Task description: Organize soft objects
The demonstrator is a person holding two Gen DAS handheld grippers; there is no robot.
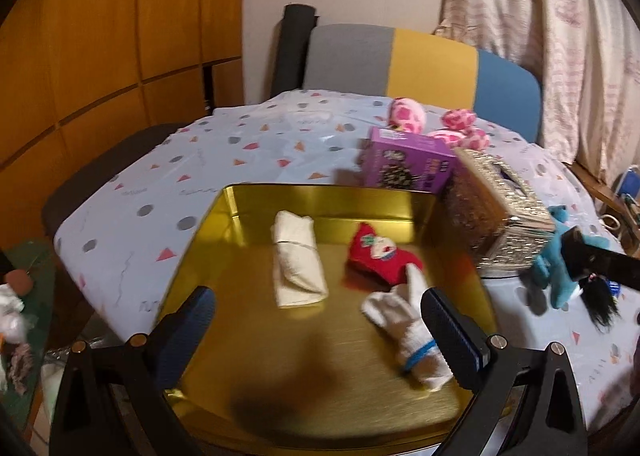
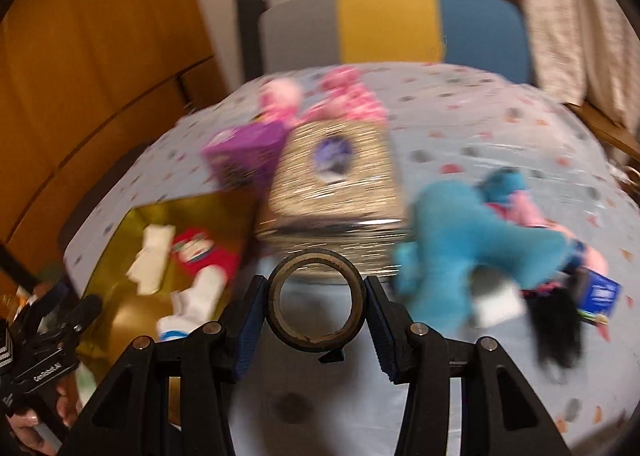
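A gold tray point(image 1: 240, 216) holds a rolled white cloth point(image 1: 298, 260), a red sock point(image 1: 380, 256) and a white glove point(image 1: 404, 336). My left gripper point(image 1: 320, 328) hovers open over the tray; the glove lies below, beside its right finger. In the blurred right wrist view my right gripper point(image 2: 316, 304) is shut on a dark roll of tape point(image 2: 320, 342), held upright above the tablecloth in front of a glittery silver box point(image 2: 336, 184). A blue plush toy point(image 2: 472, 240) and a doll with black hair point(image 2: 556, 328) lie to its right, and the gold tray point(image 2: 120, 320) to its left.
A purple box point(image 1: 408, 160) and the silver box point(image 1: 492, 216) stand behind the tray, with pink spotted plush toys point(image 1: 408, 114) further back. The blue plush toy point(image 1: 560, 280) lies right of the tray. A grey, yellow and blue chair back point(image 1: 400, 60) rises behind the table.
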